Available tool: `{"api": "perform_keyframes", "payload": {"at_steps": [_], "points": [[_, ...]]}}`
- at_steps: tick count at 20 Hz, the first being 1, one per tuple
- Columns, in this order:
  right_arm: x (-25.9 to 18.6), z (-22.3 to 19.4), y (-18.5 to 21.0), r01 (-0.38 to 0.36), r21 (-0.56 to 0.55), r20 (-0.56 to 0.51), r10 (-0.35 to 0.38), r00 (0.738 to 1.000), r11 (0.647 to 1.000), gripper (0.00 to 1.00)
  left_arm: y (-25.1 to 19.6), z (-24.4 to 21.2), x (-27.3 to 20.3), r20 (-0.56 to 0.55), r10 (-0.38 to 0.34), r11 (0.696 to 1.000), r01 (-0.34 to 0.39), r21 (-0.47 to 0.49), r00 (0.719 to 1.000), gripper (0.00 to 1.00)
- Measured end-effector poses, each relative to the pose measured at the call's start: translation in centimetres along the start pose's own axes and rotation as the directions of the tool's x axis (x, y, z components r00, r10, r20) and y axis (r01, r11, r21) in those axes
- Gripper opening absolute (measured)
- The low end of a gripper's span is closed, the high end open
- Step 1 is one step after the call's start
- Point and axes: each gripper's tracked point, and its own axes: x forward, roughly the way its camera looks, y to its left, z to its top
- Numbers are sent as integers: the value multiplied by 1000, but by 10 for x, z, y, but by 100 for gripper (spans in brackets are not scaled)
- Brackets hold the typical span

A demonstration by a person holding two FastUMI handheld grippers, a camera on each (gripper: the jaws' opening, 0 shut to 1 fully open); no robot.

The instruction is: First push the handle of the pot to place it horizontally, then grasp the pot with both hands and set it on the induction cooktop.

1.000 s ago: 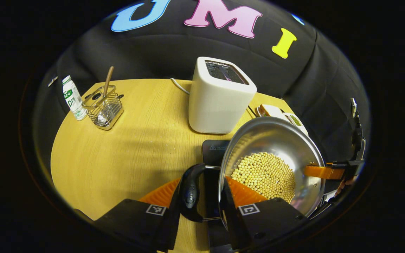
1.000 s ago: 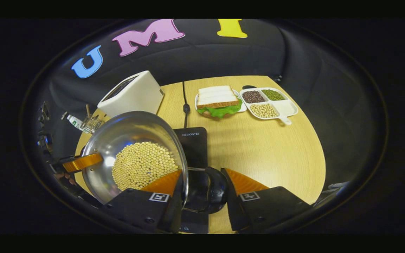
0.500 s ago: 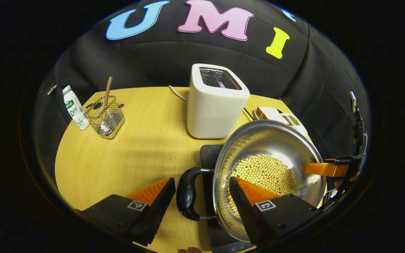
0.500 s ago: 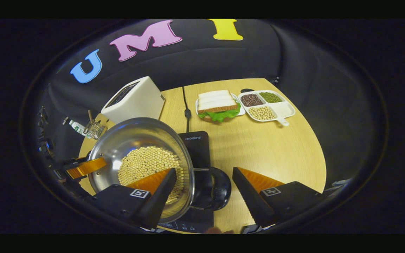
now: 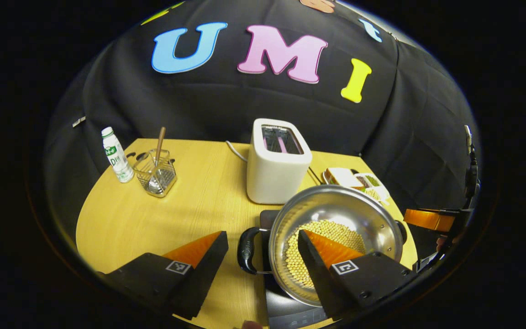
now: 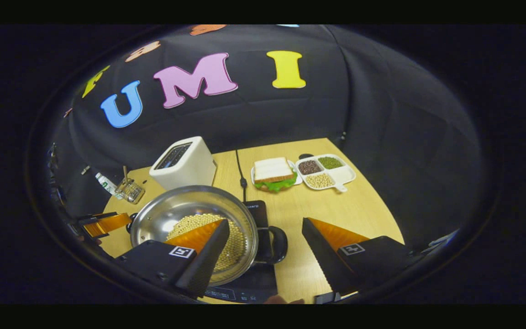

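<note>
My left gripper (image 5: 263,244) has its jaws wide apart, clear of the pot's near black handle (image 5: 246,250), which lies between them without touching either. My right gripper (image 6: 263,233) is spread the same way around the other handle (image 6: 277,244). The pot (image 5: 336,219), holding pale beans (image 5: 322,228), sits on the black induction cooktop (image 6: 256,210), handles lying level to each side. I judge the placing done; what is left is only drawing both grippers away. Farther off on the wooden table (image 5: 199,201) stand a toaster (image 5: 277,160), a bottle (image 5: 117,155) and a wire basket (image 5: 155,171).
</note>
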Motion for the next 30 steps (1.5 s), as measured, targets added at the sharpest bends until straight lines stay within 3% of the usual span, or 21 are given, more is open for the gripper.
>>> {"api": "perform_keyframes", "payload": {"at_steps": [4, 9, 16, 22, 28, 30], "points": [[-44, 34, 9, 12, -21, 156, -8, 988, 1000, 99, -3, 32, -44, 141, -5, 1000, 3, 12, 990, 96], [-95, 63, 25, 25, -32, 282, -15, 959, 999, 99, -3, 52, -96, 225, -13, 1000, 8, 23, 974, 96], [-157, 84, 51, 50, -64, 434, -18, 901, 997, 98, 10, 86, -165, 386, 11, 994, -51, 95, 922, 95], [-197, 95, 70, 58, -61, 538, -16, 843, 996, 98, 10, 84, -203, 465, 10, 997, -47, 69, 885, 95], [-216, 96, 83, 63, -73, 583, -9, 812, 995, 98, 15, 84, -225, 513, 36, 992, -94, 89, 858, 95], [-215, 93, 86, 58, -77, 575, -3, 818, 995, 98, 16, 79, -229, 510, 29, 993, -82, 82, 860, 95]]}}
